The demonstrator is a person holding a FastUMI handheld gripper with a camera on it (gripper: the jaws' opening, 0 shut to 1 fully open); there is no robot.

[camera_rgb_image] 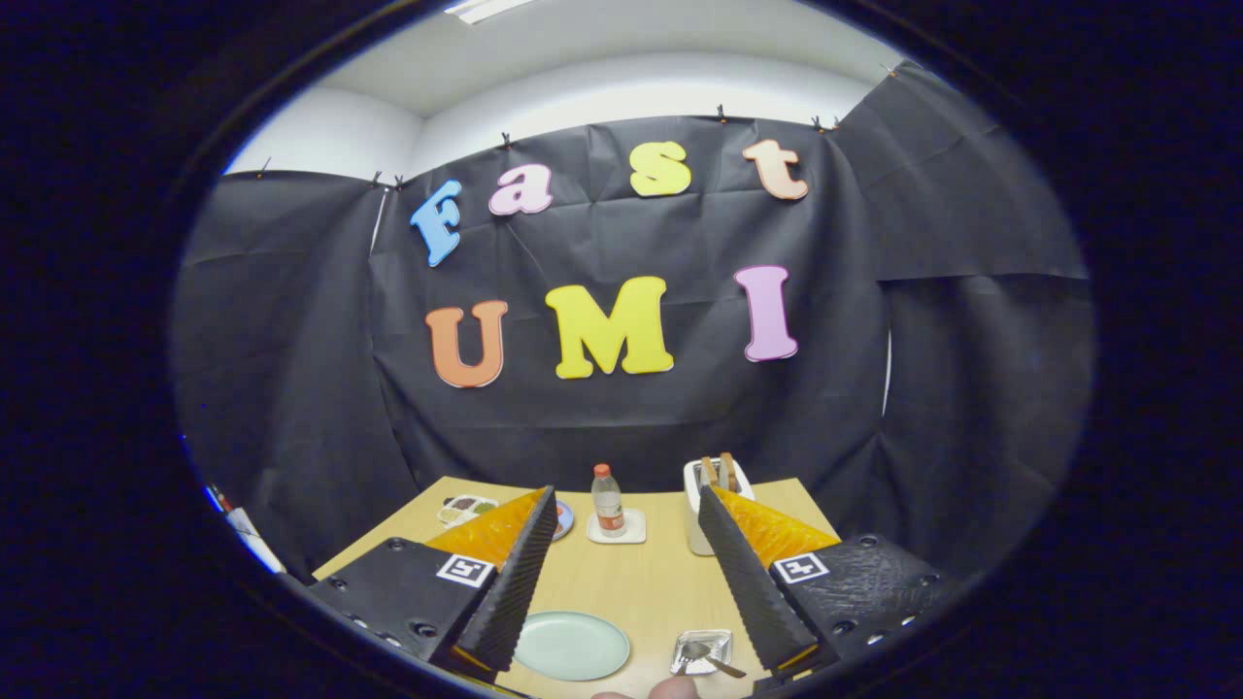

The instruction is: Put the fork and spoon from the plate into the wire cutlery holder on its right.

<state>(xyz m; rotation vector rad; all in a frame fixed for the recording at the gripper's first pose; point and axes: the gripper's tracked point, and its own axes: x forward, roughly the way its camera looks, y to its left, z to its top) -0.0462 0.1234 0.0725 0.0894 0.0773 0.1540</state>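
Pale green, the round ceramic plate (571, 645) sat partly hidden behind the finger at seven o'clock, while the gripper (626, 544) gaped wide, holding nothing.

Claw-mounted fisheye, raised above table (621, 582), facing level toward booth wall; tabletop low between fingers.

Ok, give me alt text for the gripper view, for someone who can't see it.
The open tongs hover above a wooden table, nothing between the fingers. Below, a pale green plate lies bare beside a small wire holder with cutlery in it. Beyond the fingers stand a bottle on a coaster and a white toaster.
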